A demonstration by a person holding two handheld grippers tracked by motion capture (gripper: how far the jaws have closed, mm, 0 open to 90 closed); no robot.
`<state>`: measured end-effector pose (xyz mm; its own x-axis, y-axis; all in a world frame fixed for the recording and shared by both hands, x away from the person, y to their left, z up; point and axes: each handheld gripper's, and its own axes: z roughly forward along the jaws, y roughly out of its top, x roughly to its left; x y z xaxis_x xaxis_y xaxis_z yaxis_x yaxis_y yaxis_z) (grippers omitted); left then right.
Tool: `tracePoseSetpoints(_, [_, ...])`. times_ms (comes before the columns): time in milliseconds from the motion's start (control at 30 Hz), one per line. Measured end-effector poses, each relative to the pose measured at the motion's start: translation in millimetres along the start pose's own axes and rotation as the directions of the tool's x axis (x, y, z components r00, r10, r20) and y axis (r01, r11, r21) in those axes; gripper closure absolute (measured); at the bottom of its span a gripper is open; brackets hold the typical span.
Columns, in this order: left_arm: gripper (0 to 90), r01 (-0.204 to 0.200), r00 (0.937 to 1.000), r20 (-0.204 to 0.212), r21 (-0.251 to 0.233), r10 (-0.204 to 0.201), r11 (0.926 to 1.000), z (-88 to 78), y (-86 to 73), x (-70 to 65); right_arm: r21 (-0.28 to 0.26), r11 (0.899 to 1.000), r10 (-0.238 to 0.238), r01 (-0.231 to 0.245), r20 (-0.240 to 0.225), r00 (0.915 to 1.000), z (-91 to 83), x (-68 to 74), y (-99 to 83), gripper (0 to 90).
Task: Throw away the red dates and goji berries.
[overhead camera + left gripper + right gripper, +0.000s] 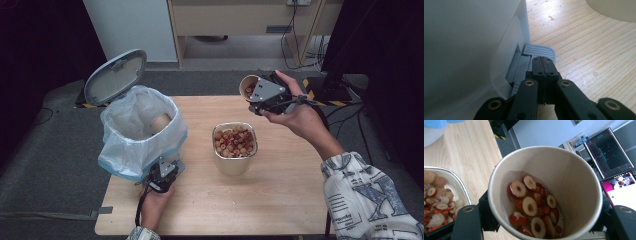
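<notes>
Left hand-held gripper (162, 176) sits at the near left of the bench (280, 200), jaws fully closed on nothing, tips bearing down on the grey ribbed pedal (539, 51) of the bin (142, 132). Likely reason: pressing the pedal keeps the lid (115, 76) tipped up and back, so the bin mouth stays open for a drop. White liner bag folded over the rim, blue edge below. Inside the bin, one brown paper cup (160, 121) lies against the far wall; nothing else can be made out in there.

Mid-bench, right of the bin and apart from it: a metal tub (235, 145), squarish with rounded corners, heaped with red date slices and pale round fruit pieces.

Farther off, over the far right of the bench, the right hand-held gripper (260, 92) is clamped on a second paper cup (544, 192), one jaw to each side of its wall. Cup is held above the bench beyond the tub and tipped, mouth turned toward the left. Judging by the tilt, its contents are meant for the tub. Contents sit low in the cup: ring-cut red date slices with pale centres, looking wet and glossy.

Cup is not yet emptied.
</notes>
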<state>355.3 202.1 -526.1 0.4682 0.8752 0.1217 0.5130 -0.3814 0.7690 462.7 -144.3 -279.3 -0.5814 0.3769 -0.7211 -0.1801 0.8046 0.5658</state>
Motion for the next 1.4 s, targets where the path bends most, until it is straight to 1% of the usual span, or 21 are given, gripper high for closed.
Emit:
tracePoseSetpoints(100, [89.1,0.0,1.0,0.001,0.0,0.0,1.0,0.0,0.0,0.1,0.005,1.0,-0.004,0.004,0.007,1.0,-0.3,-0.1,0.4,30.5])
tracePoseSetpoints(233, [89.1,0.0,1.0,0.0,0.001,0.0,1.0,0.0,0.1,0.0,0.008,1.0,-0.027,0.027,0.0,0.9996,-1.0,2.4,3.2,30.5])
tracePoseSetpoints(300, [89.1,0.0,1.0,0.0,0.001,0.0,1.0,0.0,0.1,0.0,0.007,1.0,-0.031,0.031,0.002,0.9995,-1.4,1.6,3.6,30.5])
tracePoseSetpoints(367, [89.1,0.0,1.0,0.0,0.001,0.0,1.0,0.0,0.1,0.0,0.003,1.0,-0.012,0.012,0.003,0.9999,-1.9,0.1,3.6,30.5])
tracePoseSetpoints(433, [89.0,0.0,1.0,0.0,0.0,0.0,1.0,0.0,0.1,0.1,0.005,1.0,-0.021,0.021,0.007,0.9998,-2.7,0.1,4.5,30.5])
tracePoseSetpoints(567, [89.1,0.0,1.0,0.0,0.001,0.0,1.0,0.0,0.1,0.0,0.011,0.998,-0.059,0.059,0.01,0.9982,-3.6,1.9,7.6,30.5])
tracePoseSetpoints(733, [89.1,0.001,1.0,0.0,0.001,-0.001,1.0,0.0,0.1,0.0,0.032,0.992,-0.12,0.119,0.022,0.9925,-4.6,5.5,11.9,30.6])
tracePoseSetpoints(1000, [89.0,0.001,1.0,-0.001,0.001,-0.001,1.0,0.0,0.1,-0.1,0.045,0.984,-0.172,0.17,0.033,0.9845,-6.3,10.0,15.6,30.6])
tracePoseSetpoints(1400, [89.1,0.001,1.0,0.001,0.002,-0.001,1.0,-0.1,0.2,0.1,0.048,0.982,-0.185,0.183,0.036,0.9821,-8.1,9.5,16.9,30.7])
